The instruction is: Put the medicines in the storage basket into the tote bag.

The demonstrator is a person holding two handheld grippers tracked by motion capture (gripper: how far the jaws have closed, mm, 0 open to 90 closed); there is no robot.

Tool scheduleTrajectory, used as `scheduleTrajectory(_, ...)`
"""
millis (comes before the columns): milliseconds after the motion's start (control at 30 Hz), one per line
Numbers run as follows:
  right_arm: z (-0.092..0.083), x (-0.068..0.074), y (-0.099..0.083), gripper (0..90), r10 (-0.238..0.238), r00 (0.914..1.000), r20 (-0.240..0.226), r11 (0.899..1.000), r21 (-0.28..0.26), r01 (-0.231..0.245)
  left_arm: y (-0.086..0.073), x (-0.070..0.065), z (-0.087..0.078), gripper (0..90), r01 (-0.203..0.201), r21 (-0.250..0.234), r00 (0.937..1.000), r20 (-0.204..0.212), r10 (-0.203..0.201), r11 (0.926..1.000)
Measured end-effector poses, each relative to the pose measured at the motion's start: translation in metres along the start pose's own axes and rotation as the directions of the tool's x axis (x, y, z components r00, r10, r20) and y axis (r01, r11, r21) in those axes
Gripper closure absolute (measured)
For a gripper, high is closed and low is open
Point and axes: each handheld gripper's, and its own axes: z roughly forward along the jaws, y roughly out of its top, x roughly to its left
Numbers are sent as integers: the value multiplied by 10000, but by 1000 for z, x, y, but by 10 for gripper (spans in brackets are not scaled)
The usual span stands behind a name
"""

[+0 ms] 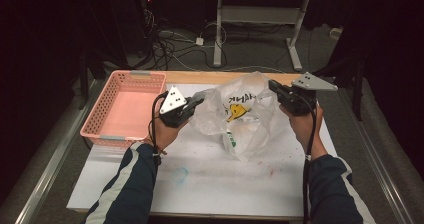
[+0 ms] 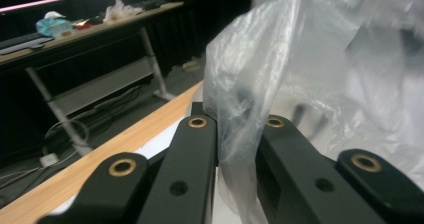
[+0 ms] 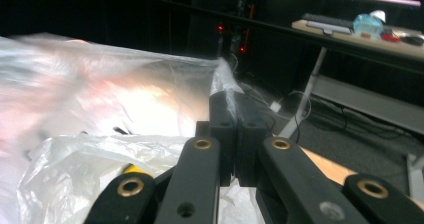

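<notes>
A clear plastic bag [image 1: 240, 114] with yellow and green print hangs over the white board, stretched between both grippers. My left gripper [image 1: 202, 100] pinches the bag's left edge, and in the left gripper view the film [image 2: 325, 74] runs down between the two black jaws, which are closed on it [image 2: 235, 121]. My right gripper [image 1: 272, 85] holds the bag's upper right edge. In the right gripper view its jaws [image 3: 234, 101] are pressed together on a twisted corner of the bag [image 3: 100, 94]. What lies inside the bag is hard to make out.
A pink basket [image 1: 125, 109] stands on the table to the left of the white board [image 1: 210, 174]. The wooden table edge [image 1: 200, 76] runs behind the bag. Beyond it are a desk frame [image 1: 218, 34] and cables [image 1: 165, 49] on the floor.
</notes>
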Motion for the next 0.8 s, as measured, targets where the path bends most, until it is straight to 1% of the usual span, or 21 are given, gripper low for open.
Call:
scheduleTrajectory(33,2,3,4,900,-164,9999,-16,9999,-22,164,5,-1,3,877,-95,-29,10000,17,95,10000)
scheduleTrajectory(100,6,8,13,900,-385,9992,-50,9993,-13,385,15,-1,7,877,-333,-57,9994,-92,332,9994)
scheduleTrajectory(167,8,11,21,900,-476,9989,-12,9988,-55,476,26,2,7,877,-506,-100,9985,-222,503,9987)
scheduleTrajectory(200,8,10,26,900,-550,9985,-14,9985,-58,550,32,4,6,877,-507,-158,9983,-287,502,9986)
scheduleTrajectory(233,7,9,31,900,-594,9982,94,9982,-29,595,38,7,5,877,-586,-152,9976,-373,580,9982)
scheduleTrajectory(267,6,7,35,900,-631,9979,149,9980,-42,632,43,10,3,877,-577,-241,9975,-433,566,9980)
scheduleTrajectory(300,4,4,39,900,-530,9985,159,9986,-74,531,47,12,2,877,-653,-237,9965,-542,640,9976)
scheduleTrajectory(333,3,0,43,900,-540,9983,206,9985,-60,541,52,15,0,877,-755,-241,9952,-646,738,9969)
scheduleTrajectory(400,0,-4,51,900,-593,9977,342,9982,-11,594,61,22,-3,877,-597,-392,9962,-651,571,9974)
scheduleTrajectory(533,-4,-10,64,900,-877,9946,553,9961,135,871,78,30,-6,877,-560,-575,9954,-815,513,9968)
scheduleTrajectory(600,-7,-13,71,900,-958,9932,660,9954,66,956,86,32,-7,877,-577,-670,9947,-892,516,9961)
scheduleTrajectory(733,-14,-16,85,900,-909,9936,670,9957,-98,918,97,35,-10,877,-583,-844,9935,-1026,495,9947)
scheduleTrajectory(800,-17,-17,92,900,-886,9942,609,9959,-150,897,102,37,-12,877,-488,-1000,9943,-992,388,9938)
